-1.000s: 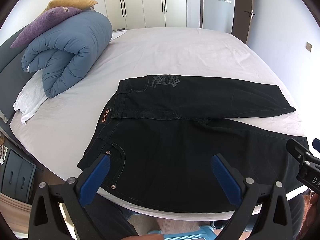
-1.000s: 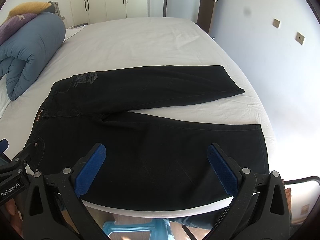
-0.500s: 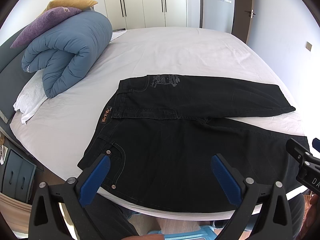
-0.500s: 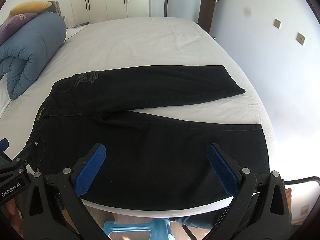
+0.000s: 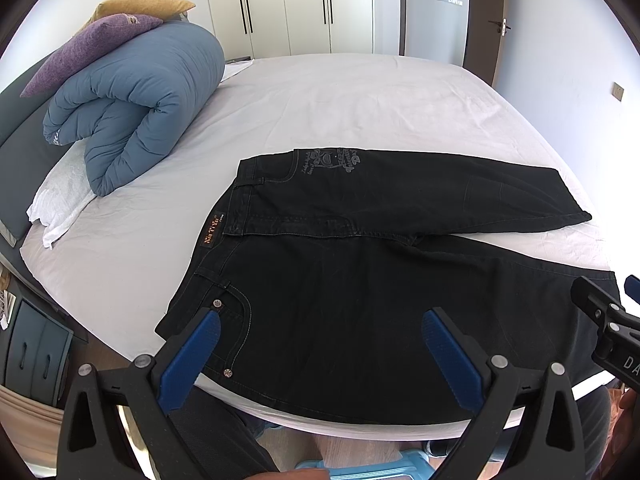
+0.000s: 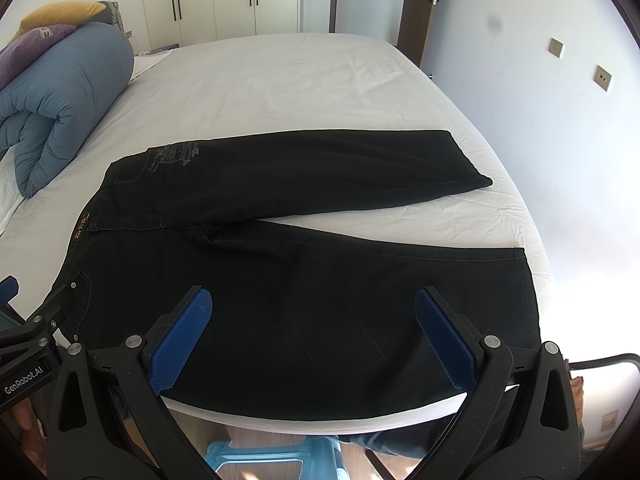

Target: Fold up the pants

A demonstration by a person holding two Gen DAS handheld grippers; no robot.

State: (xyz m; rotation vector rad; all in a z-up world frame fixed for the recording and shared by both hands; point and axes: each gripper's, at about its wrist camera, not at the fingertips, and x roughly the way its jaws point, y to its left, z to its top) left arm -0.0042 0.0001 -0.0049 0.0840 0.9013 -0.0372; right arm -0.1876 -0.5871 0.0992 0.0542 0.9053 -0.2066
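Note:
Black pants (image 5: 360,272) lie flat on the white bed, waistband to the left, two legs spread apart toward the right. They show in the right wrist view (image 6: 300,264) too. My left gripper (image 5: 320,328) is open and empty, hovering above the near hip and pocket. My right gripper (image 6: 312,312) is open and empty, hovering above the near leg by the bed's front edge. Each gripper's body shows at the side of the other's view.
A rolled blue duvet (image 5: 132,104) with purple and yellow pillows (image 5: 92,44) sits at the bed's left. The white sheet (image 5: 340,104) stretches beyond the pants. Wardrobe doors and a door stand at the back. A blue stool (image 6: 276,460) is below, by the bed edge.

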